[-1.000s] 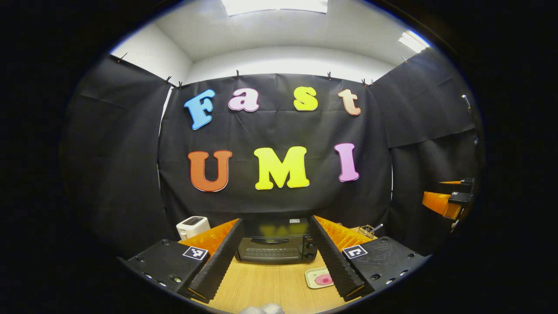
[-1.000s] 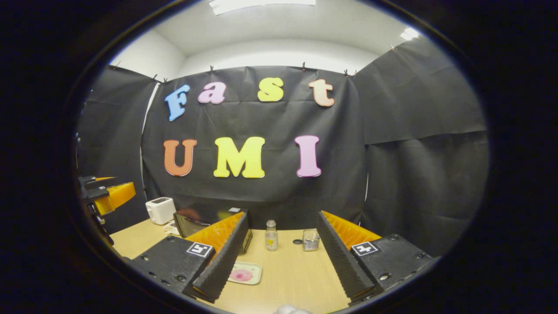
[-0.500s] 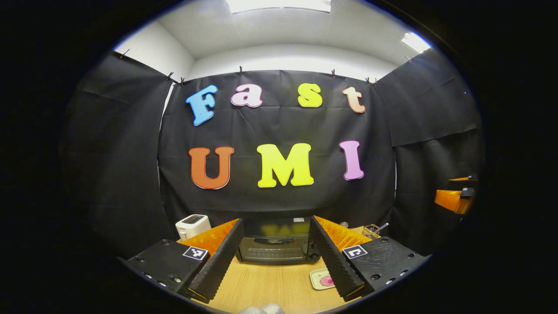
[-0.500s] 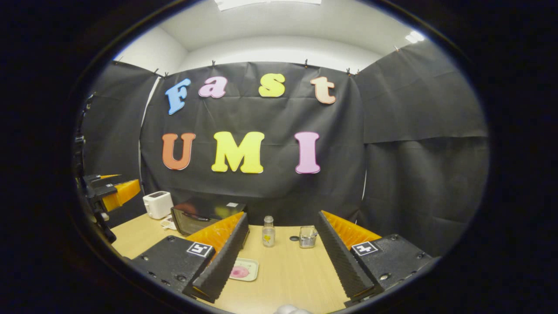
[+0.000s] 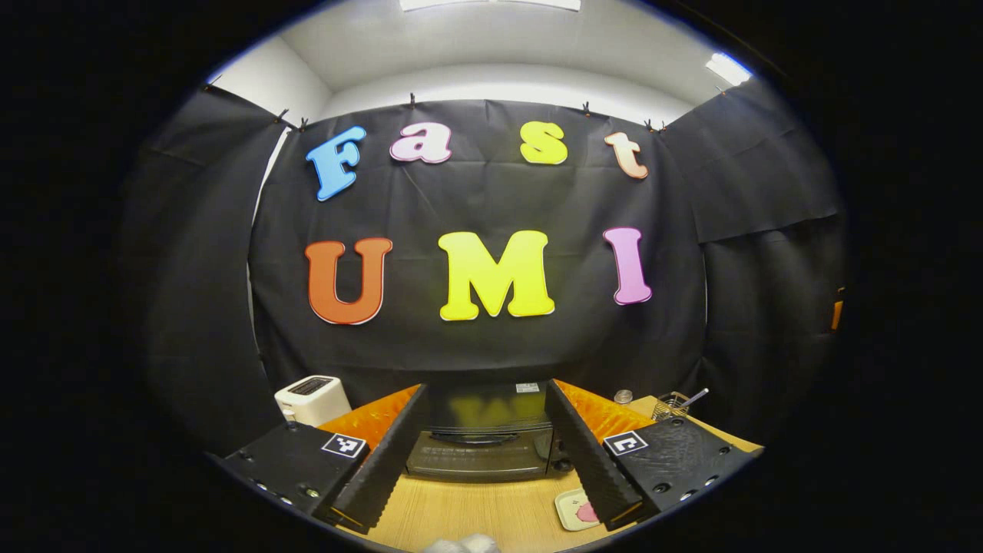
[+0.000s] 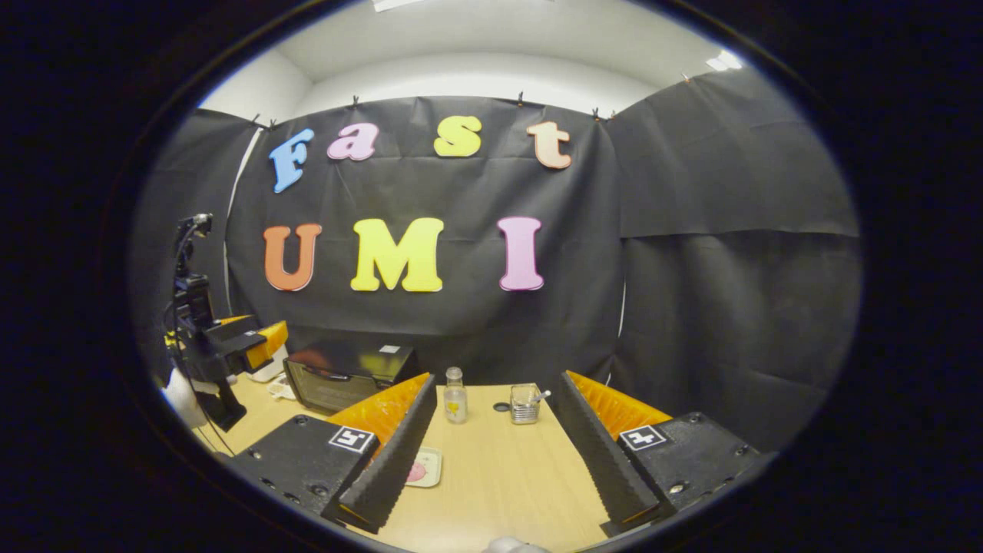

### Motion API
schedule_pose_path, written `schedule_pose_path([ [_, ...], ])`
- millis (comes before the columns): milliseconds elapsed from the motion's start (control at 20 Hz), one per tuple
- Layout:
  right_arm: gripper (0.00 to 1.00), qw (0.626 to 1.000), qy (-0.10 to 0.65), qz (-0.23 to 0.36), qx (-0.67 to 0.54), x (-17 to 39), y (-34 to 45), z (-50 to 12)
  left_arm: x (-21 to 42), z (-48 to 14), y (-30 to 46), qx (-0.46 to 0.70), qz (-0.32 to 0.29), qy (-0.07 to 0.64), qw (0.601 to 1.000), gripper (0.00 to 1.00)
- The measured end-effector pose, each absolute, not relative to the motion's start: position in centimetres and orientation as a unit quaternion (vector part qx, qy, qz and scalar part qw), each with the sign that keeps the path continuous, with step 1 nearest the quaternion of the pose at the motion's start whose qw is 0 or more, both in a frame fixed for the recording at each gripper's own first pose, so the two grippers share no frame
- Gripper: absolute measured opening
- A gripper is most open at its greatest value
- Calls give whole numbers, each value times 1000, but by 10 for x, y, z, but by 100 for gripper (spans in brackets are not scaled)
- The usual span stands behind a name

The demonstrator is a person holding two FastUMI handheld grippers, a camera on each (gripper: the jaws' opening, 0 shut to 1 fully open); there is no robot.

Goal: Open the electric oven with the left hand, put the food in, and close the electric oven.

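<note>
oven (image 5: 480, 453): black, glossy top
toaster (image 5: 311, 399): white
counter (image 6: 499, 476): pale wood grain
tray (image 6: 424, 467): cream, with pink food (image 6: 415, 472)
fingers (image 5: 384, 461): ribbed black pads, orange backs
gripper bodies: black, each with a black-and-white square marker (image 5: 343, 445)

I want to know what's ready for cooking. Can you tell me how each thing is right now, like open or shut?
Electric oven: door shut, standing on the table.
Food tray: lying flat on the table, not picked up.
Left gripper: fingers open, holding nothing, pointed at the oven.
Right gripper: fingers open, holding nothing.
Small bottle: upright.
</note>
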State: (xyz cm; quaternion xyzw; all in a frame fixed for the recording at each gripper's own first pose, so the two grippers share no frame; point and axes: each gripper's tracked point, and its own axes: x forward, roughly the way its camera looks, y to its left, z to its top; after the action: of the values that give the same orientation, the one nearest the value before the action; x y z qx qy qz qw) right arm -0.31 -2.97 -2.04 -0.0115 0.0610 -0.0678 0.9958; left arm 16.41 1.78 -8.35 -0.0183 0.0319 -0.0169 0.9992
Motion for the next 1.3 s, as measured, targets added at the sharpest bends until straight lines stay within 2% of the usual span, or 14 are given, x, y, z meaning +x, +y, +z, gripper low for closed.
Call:
schedule_pose_path([
  [150,96,993,79,-85,-19,-4,-39,-29,206,-114,24,-18,-9,54,998,96],
  [200,100,992,84,-91,-23,-4,-42,-31,218,-127,24,-23,-7,66,998,96],
  [300,96,990,91,-100,-28,-4,-44,-33,237,-153,22,-28,-7,86,996,96],
  [500,96,987,106,-112,-36,-4,-48,-40,267,-196,24,-28,-5,122,992,96],
  [850,96,984,132,-115,-28,1,-48,-58,281,-249,21,-21,-14,183,983,97],
  [900,97,984,133,-113,-28,3,-47,-59,285,-243,22,-2,-18,163,987,97],
  [1300,96,985,142,-95,-27,-1,-37,-68,275,-247,20,-14,-23,177,984,95],
])
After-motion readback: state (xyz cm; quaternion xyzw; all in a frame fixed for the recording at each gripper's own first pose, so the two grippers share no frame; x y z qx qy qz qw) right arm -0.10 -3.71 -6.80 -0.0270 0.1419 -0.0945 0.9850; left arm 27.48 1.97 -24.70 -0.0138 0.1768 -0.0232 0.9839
